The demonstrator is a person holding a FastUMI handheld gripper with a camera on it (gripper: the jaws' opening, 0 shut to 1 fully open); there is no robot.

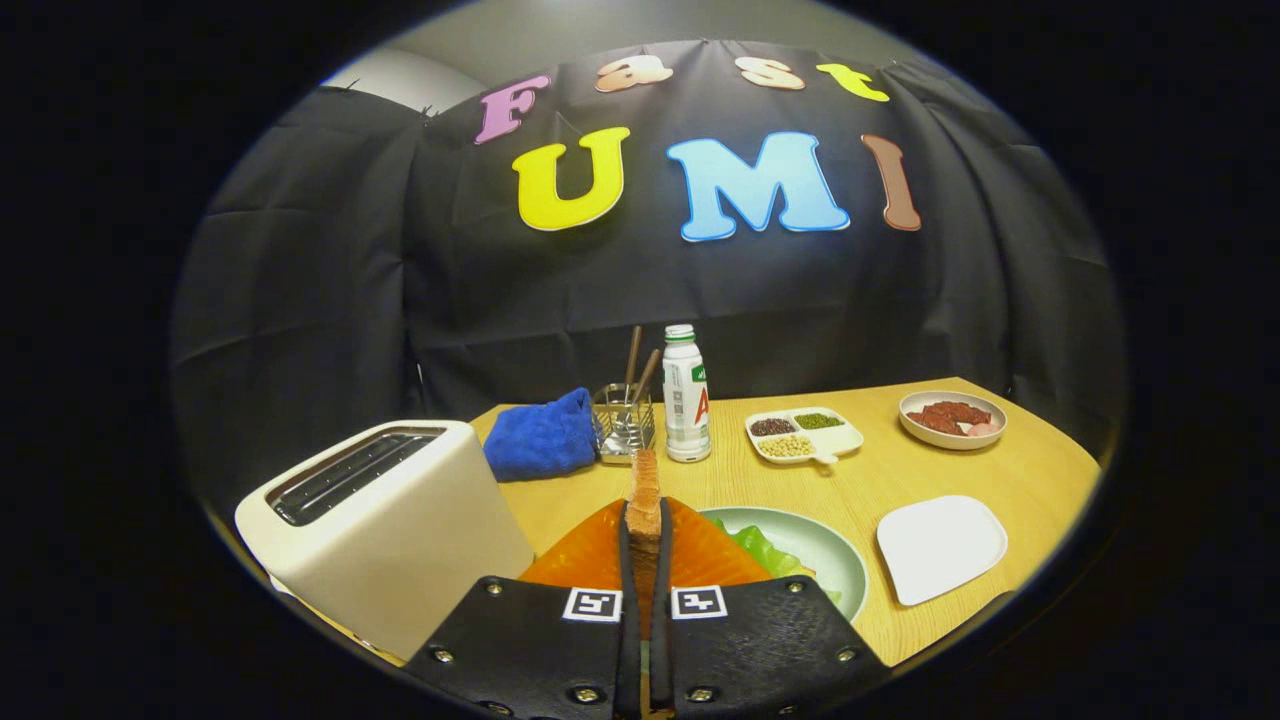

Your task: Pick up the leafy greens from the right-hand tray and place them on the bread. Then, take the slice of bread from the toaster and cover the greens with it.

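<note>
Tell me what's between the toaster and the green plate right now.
In the gripper view, the hand-held gripper, shut on the bread slice, stands between the toaster and the green plate, above an orange mat.

Toaster [385, 520] left of plate [835, 560], bottle [686, 395] behind

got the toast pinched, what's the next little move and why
Probably carry it right and lower it over the leafy greens on the green plate. The hand-held gripper is shut on the bread slice, held on edge, clear of the toaster, with the greens uncovered just ahead.
</note>
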